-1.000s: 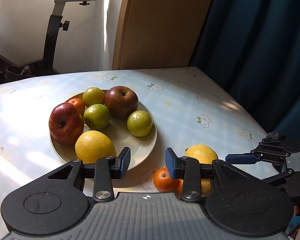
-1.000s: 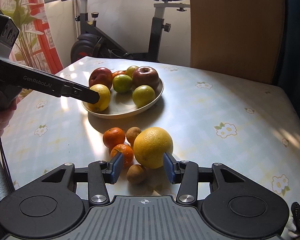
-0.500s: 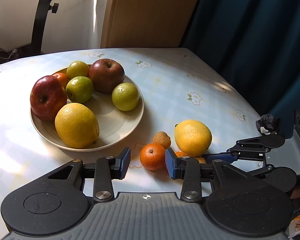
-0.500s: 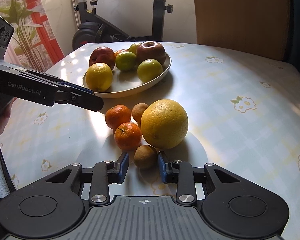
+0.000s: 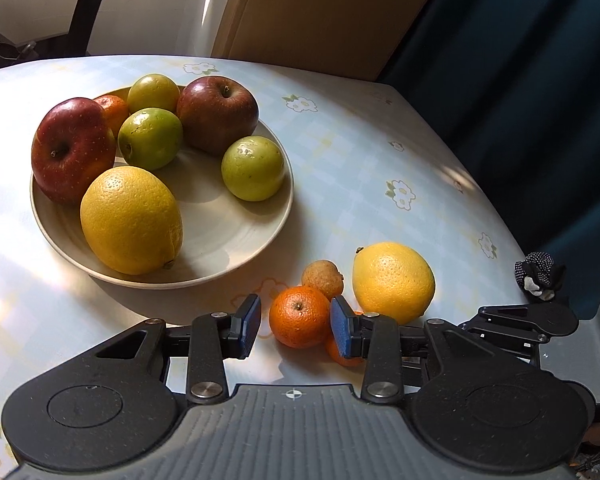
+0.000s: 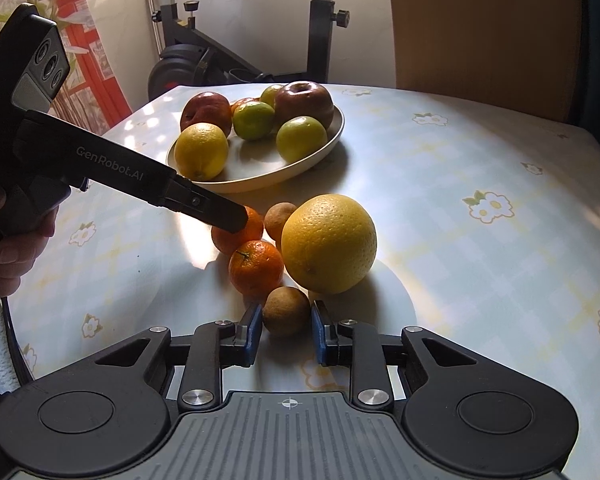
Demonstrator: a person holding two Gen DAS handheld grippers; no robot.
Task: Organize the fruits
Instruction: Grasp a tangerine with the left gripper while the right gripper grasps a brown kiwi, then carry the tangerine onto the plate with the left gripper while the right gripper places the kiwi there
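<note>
Right gripper: jaws have just been closing and now pinch the small brown fruit, pads pressed on both its sides; it sits on the table touching the large yellow citrus on the side away from the plate. Grip looks secured, so the lift toward the plate is judged next. Left gripper: jaws part-spread, unchanged in width, straddling an orange mandarin without pressing it; it has dropped closer to the loose pile than a second ago. A second mandarin and another brown fruit also lie against the citrus. Plate, beyond the citrus, holds two red apples, three green fruits, one yellow citrus and a half-hidden mandarin; room remains on its near side.
</note>
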